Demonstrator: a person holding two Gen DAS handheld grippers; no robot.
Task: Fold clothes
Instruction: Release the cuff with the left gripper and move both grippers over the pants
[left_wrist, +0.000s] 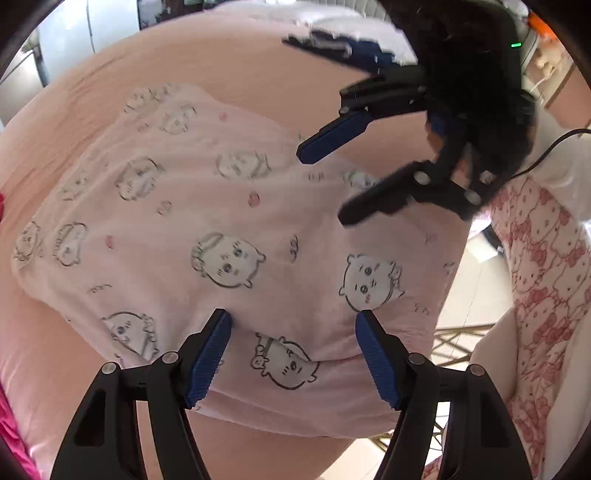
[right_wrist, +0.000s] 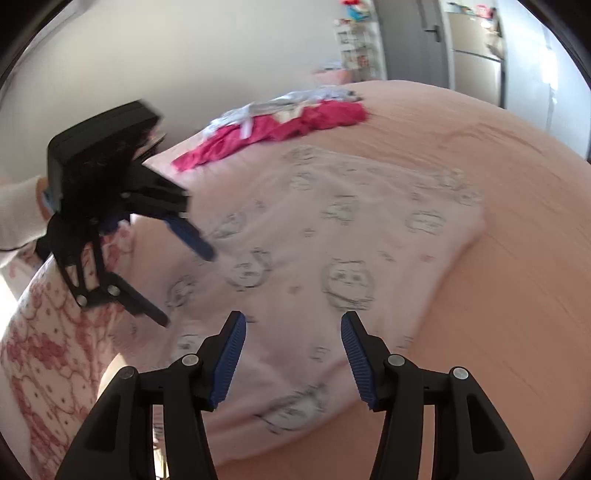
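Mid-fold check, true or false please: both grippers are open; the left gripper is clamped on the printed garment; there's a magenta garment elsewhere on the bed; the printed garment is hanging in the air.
1. Both grippers open: true. Left gripper and right gripper show fingers apart, holding nothing.
2. Left clamped on the printed garment: false, it is open above it.
3. Magenta garment on the bed: true.
4. Printed garment hanging: false, it lies on the bed.
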